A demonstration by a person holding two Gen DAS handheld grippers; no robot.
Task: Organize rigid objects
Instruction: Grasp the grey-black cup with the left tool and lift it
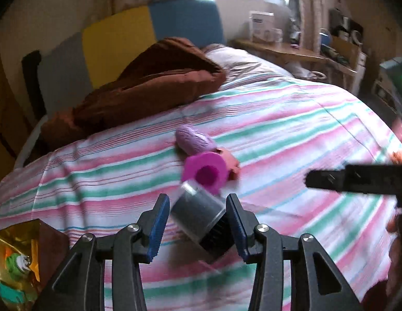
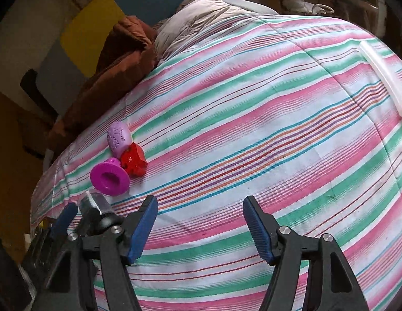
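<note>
Clear plastic jar [image 1: 198, 217] with dark contents sits pinched in your left gripper [image 1: 198, 226], just above the striped bedspread [image 2: 253, 134], near the magenta cup [image 1: 205, 172]. Your right gripper [image 2: 200, 226] is spread, holding nothing.

Striped bedsheet [image 2: 253, 119]: woven cloth, matt, fine ribbed weave. Brown blanket [image 1: 149, 85] at the bedsheet's far edge: soft matt cloth, creased. Magenta flanged piece [image 2: 110, 177] on the bedsheet: smooth plastic, slight sheen. Red block [image 2: 133, 162] touching it: glossy plastic. Lilac egg-shaped piece [image 2: 118, 140] just behind: matt plastic with raised relief. Clear-walled cylinder [image 1: 198, 212] with dark contents: glossy transparent plastic. Left gripper [image 1: 198, 225] pads: blue, ridged, rubbery; arms matt black plastic, bright metal pins.
</note>
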